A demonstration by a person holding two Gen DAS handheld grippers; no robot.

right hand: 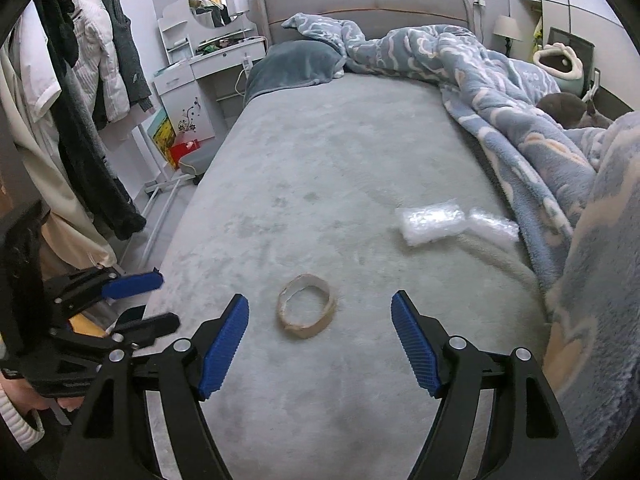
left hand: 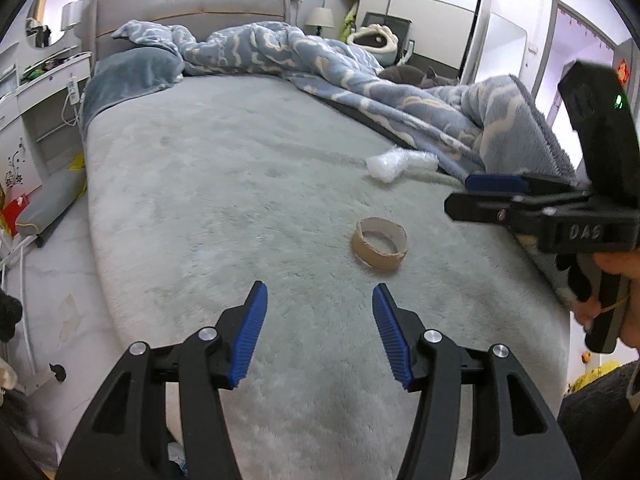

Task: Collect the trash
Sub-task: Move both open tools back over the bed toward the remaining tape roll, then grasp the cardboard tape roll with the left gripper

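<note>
A brown cardboard tape ring (left hand: 380, 249) lies flat on the grey bed cover (left hand: 240, 184). In the right wrist view the ring (right hand: 307, 311) lies just ahead of my open right gripper (right hand: 320, 304), between its fingertips' line. A piece of white bubble wrap (left hand: 400, 165) lies farther back by the blanket edge; it also shows in the right wrist view (right hand: 440, 222). My left gripper (left hand: 319, 294) is open and empty, hovering over the bed with the ring ahead to its right. The right gripper also shows at the right of the left wrist view (left hand: 476, 194).
A rumpled blue patterned blanket (right hand: 520, 112) covers the bed's right side, with a dark cat (right hand: 568, 108) lying on it. A grey pillow (right hand: 296, 64) lies by the headboard. A clothes rack (right hand: 80, 100) and white dresser (right hand: 200, 72) stand left of the bed.
</note>
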